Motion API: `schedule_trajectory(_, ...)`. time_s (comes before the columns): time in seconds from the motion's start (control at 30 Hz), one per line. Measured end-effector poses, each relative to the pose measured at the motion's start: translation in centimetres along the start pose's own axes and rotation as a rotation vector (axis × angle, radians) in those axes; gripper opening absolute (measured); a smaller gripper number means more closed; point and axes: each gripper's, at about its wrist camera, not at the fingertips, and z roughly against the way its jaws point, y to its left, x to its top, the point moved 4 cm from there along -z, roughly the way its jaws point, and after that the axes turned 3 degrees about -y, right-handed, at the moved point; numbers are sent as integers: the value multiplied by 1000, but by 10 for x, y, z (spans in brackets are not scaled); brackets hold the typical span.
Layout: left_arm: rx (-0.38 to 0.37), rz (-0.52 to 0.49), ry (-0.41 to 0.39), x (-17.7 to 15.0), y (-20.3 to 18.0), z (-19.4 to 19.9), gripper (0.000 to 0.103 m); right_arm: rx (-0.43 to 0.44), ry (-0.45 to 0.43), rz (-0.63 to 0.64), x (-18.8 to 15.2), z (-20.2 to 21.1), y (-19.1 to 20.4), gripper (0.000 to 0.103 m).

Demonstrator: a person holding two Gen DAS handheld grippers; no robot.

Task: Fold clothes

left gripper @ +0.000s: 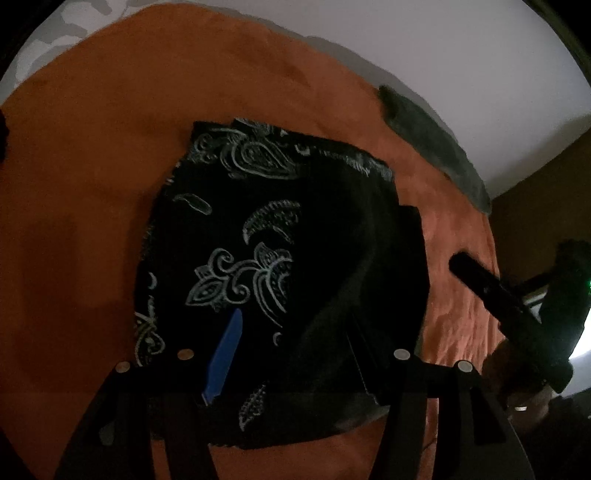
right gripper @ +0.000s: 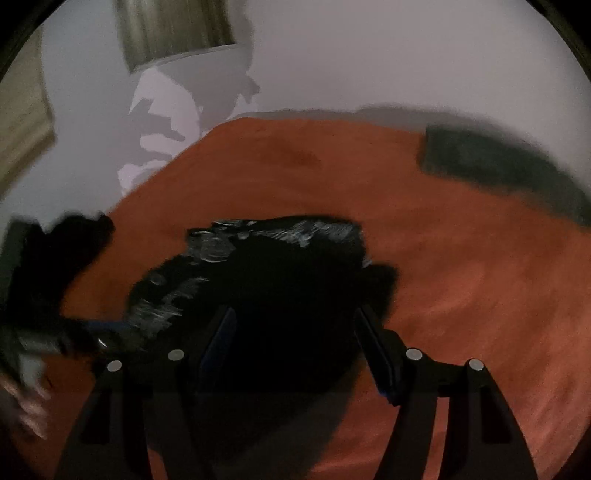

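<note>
A black garment (left gripper: 258,229) with a white paisley print lies folded flat on an orange bed cover (left gripper: 92,184). My left gripper (left gripper: 295,325) hovers just above its near part, open, with nothing between the blue pads. In the right wrist view the same garment (right gripper: 280,266) is blurred, and my right gripper (right gripper: 297,314) hangs open over its near right part, holding nothing. One dark finger (left gripper: 491,291) of the right gripper shows at the right of the left wrist view, off the cloth. The left gripper appears as a dark blur (right gripper: 55,325) at the left.
A dark green cloth (left gripper: 436,147) (right gripper: 498,162) lies at the cover's far right edge. The orange cover (right gripper: 461,277) meets a white wall behind, where a framed picture (right gripper: 177,29) hangs. A hand with a ring (left gripper: 521,406) holds the right gripper.
</note>
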Motion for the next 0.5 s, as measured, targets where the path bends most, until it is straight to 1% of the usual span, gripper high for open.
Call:
schedule_trajectory(0.07, -2, 9, -11, 3, 5, -1, 61, 84, 62, -139, -3, -1, -5, 67)
schedule_trajectory(0.13, 15, 35, -8, 7, 11, -5, 62, 130, 120, -219, -8, 0, -10, 69)
schedule_trajectory(0.23, -1, 56, -7, 14, 14, -11, 62, 96, 167, -246, -16, 3, -20, 69)
schedule_trajectory(0.37, 2, 31, 0, 19, 5, -22, 62, 16, 180, -202, -26, 15, -36, 69)
schedule_trajectory(0.5, 0, 8, 11, 19, -6, -31, 63, -8, 205, -237, -35, 15, -53, 69)
